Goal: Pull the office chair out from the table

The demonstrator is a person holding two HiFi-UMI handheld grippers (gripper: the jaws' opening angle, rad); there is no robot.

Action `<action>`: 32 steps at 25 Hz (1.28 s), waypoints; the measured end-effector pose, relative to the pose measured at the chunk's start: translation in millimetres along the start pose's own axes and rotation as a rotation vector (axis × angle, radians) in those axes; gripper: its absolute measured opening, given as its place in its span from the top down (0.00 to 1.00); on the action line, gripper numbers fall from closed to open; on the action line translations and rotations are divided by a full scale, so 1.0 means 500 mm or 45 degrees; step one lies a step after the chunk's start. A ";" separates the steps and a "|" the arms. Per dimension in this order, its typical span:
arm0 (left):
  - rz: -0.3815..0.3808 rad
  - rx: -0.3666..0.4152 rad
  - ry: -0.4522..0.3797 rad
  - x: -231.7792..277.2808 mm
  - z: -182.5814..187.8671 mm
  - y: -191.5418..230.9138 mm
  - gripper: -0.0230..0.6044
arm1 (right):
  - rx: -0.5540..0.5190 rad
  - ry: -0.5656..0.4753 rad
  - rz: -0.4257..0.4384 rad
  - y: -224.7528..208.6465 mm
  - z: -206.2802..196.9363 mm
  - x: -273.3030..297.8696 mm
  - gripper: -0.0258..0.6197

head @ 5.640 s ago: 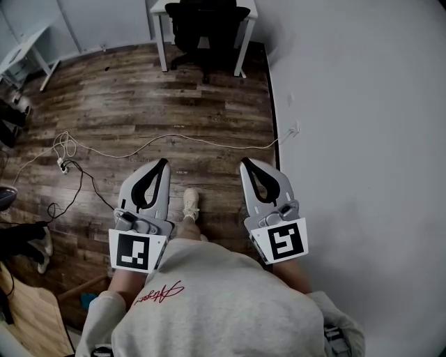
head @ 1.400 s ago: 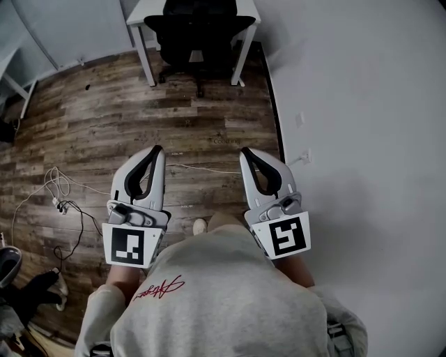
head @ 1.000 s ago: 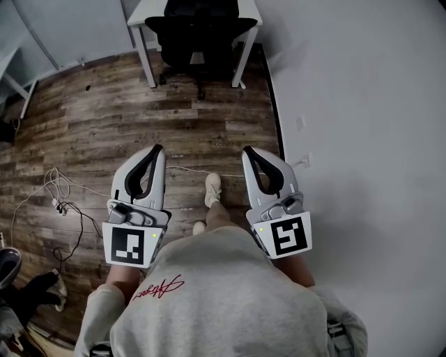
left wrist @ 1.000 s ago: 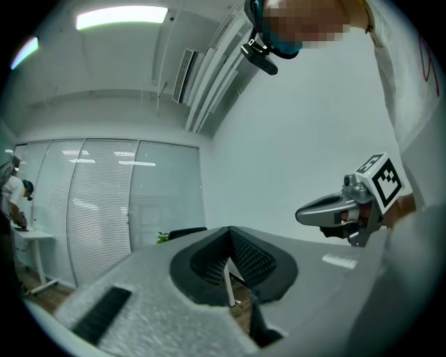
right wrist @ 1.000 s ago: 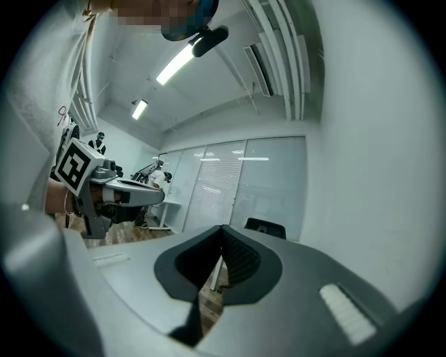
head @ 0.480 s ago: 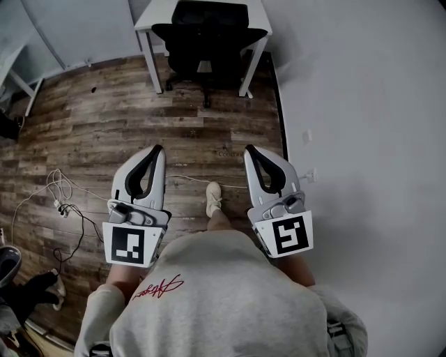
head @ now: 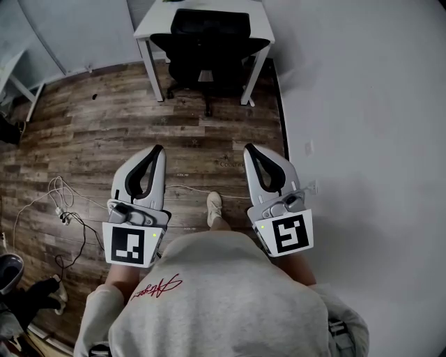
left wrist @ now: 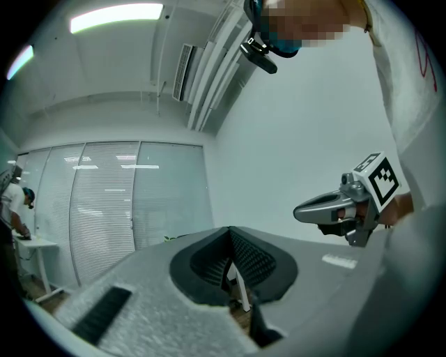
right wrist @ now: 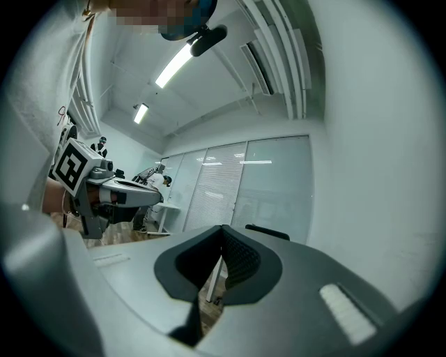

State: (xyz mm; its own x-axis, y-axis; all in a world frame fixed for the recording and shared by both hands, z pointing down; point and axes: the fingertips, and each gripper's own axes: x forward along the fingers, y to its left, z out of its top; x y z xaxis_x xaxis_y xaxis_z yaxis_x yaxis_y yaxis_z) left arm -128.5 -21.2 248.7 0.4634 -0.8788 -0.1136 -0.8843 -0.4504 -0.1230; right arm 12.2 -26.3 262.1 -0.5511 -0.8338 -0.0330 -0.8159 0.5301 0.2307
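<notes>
Closing in now: the office chair (head: 209,49), tucked under the white table (head: 150,24) at the floor's (head: 104,132) far edge beside the wall (head: 362,104), sits nearer than a second ago. Left gripper (head: 156,150) and right gripper (head: 249,149) are both closed and empty; no contact yet, so the pull looks unstarted.

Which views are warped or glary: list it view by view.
Head view: fisheye bows the floorboards; the office chair is a near-black mass. Left gripper view: round fisheye frame with black corners, ceiling light blown out. Right gripper view: same round frame, strip light glaring.
</notes>
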 end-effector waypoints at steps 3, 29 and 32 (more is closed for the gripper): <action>0.006 -0.001 -0.001 0.029 0.004 0.018 0.97 | 0.006 -0.001 0.008 -0.015 0.003 0.030 0.96; 0.048 -0.029 0.020 0.300 -0.032 0.096 0.97 | 0.039 -0.035 0.027 -0.214 -0.025 0.241 0.96; 0.060 -0.025 0.013 0.330 -0.032 0.102 0.97 | 0.038 -0.041 0.034 -0.238 -0.030 0.261 0.96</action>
State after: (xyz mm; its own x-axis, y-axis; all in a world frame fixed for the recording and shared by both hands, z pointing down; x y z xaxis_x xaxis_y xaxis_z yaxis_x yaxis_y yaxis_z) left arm -98.3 -191.6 239.5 0.4209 -0.9006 -0.1087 -0.9060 -0.4116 -0.0983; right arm 40.2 -200.5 245.0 -0.5775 -0.8143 -0.0588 -0.8056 0.5567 0.2028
